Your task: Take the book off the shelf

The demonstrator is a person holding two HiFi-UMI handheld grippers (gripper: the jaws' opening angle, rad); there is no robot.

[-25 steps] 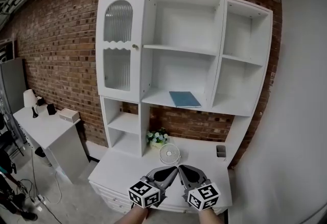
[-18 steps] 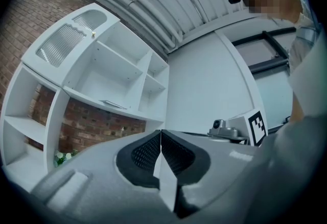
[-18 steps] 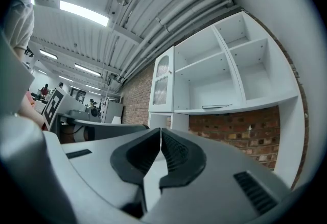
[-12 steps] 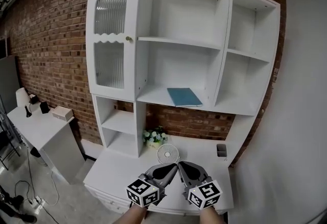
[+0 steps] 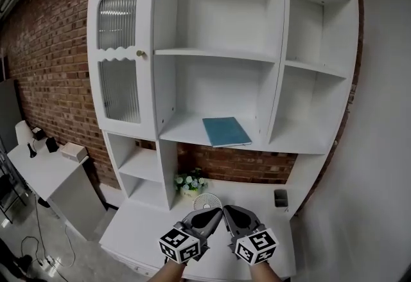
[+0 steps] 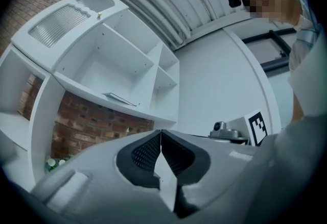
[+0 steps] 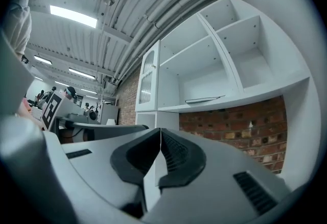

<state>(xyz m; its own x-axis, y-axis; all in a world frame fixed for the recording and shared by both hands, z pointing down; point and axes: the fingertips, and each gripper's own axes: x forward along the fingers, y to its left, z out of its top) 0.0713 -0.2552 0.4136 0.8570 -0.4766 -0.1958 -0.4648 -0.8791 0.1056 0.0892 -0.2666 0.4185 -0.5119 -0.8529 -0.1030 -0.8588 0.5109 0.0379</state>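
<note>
A thin teal book [image 5: 226, 131] lies flat on the middle shelf of the white shelf unit [image 5: 221, 54]. From below, the book [image 6: 120, 98] shows as a thin edge in the left gripper view, and the book [image 7: 204, 99] likewise in the right gripper view. My left gripper [image 5: 216, 211] and right gripper [image 5: 227, 210] are side by side low in the head view, well below and in front of the book. Both are shut with nothing between the jaws. In its own view the left gripper [image 6: 161, 131] has its pads together, as does the right gripper [image 7: 160, 130].
A small white fan [image 5: 207, 202], a pot of flowers [image 5: 189, 182] and a dark small object [image 5: 280, 198] stand on the white counter [image 5: 138, 229] under the shelves. A glass-fronted door [image 5: 119, 56] closes the unit's left column. A white side table [image 5: 45, 168] stands at left, a grey wall [image 5: 372, 146] at right.
The shelf unit and the book have grown larger and shifted in the head view as I came closer. Both grippers keep their place low in the view and stay shut.
</note>
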